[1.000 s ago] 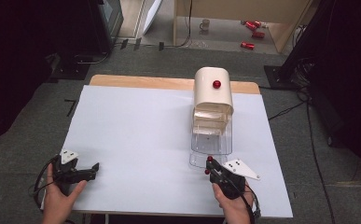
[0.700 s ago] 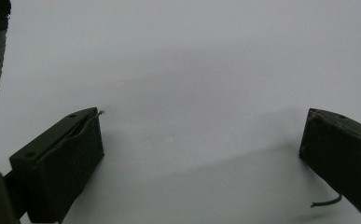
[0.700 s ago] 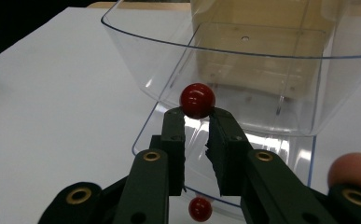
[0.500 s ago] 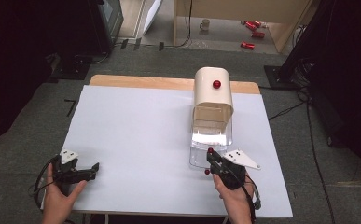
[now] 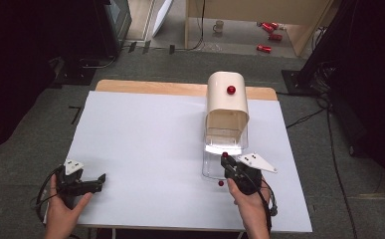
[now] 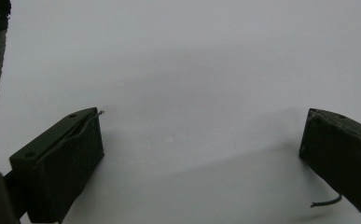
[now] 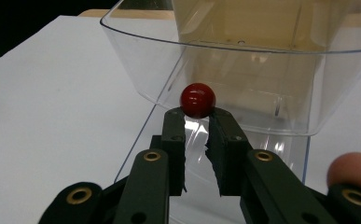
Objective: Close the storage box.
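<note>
A small red ball (image 7: 197, 99) is pinched at the tips of my right gripper (image 7: 197, 114), which is shut on it. The ball (image 5: 225, 155) hangs just in front of the near rim of a clear plastic bin (image 7: 243, 70). This bin (image 5: 211, 167) sticks out from under a cream, round-topped housing (image 5: 226, 102) with a red knob (image 5: 231, 90). A second small red ball (image 5: 221, 183) lies on the white table (image 5: 145, 149) beside the right hand. My left gripper (image 5: 98, 180) rests low at the table's near left corner, jaws wide open over bare tabletop (image 6: 192, 93).
The white sheet covers a wooden table whose far edge (image 5: 150, 87) shows. Cables and red cans (image 5: 264, 48) lie on the floor beyond. Dark equipment stands at both sides.
My right gripper has moved forward and slightly up with the red ball, closer to the clear bin's rim. The left gripper has stayed put.
</note>
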`<state>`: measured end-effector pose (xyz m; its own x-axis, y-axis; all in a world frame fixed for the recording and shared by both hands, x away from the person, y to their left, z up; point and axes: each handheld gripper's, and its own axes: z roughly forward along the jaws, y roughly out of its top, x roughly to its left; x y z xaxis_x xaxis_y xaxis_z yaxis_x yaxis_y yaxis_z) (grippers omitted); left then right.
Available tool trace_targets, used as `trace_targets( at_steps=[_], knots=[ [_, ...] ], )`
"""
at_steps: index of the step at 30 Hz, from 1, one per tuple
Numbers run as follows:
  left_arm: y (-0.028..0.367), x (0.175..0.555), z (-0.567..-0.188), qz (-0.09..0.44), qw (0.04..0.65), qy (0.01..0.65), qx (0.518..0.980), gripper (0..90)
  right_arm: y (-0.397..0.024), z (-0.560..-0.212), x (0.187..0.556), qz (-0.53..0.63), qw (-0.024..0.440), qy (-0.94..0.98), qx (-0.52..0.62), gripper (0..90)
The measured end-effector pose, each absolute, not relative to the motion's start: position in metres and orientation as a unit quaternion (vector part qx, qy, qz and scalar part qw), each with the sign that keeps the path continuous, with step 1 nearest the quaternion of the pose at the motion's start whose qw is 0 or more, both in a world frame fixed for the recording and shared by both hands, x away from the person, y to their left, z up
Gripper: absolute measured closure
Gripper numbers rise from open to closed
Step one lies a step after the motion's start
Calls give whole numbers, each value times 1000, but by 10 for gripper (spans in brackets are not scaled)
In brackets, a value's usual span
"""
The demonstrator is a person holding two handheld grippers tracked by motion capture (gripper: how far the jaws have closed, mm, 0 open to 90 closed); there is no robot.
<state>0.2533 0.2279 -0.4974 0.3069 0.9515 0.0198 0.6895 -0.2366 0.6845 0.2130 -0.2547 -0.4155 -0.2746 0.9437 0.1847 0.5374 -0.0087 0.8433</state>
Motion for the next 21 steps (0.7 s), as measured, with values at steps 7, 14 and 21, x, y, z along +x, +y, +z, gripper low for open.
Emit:
trace_targets(
  at_steps=[7,14,21],
  knots=[
    [228,253,-497,224,292,544,754,0,-255,-414,223,436,230,668,557,782],
    [228,253,-497,224,292,544,754,0,-255,-411,232,437,232,667,558,784],
    [228,253,-497,224,292,544,754,0,-257,-410,243,430,237,663,565,811]
  ],
)
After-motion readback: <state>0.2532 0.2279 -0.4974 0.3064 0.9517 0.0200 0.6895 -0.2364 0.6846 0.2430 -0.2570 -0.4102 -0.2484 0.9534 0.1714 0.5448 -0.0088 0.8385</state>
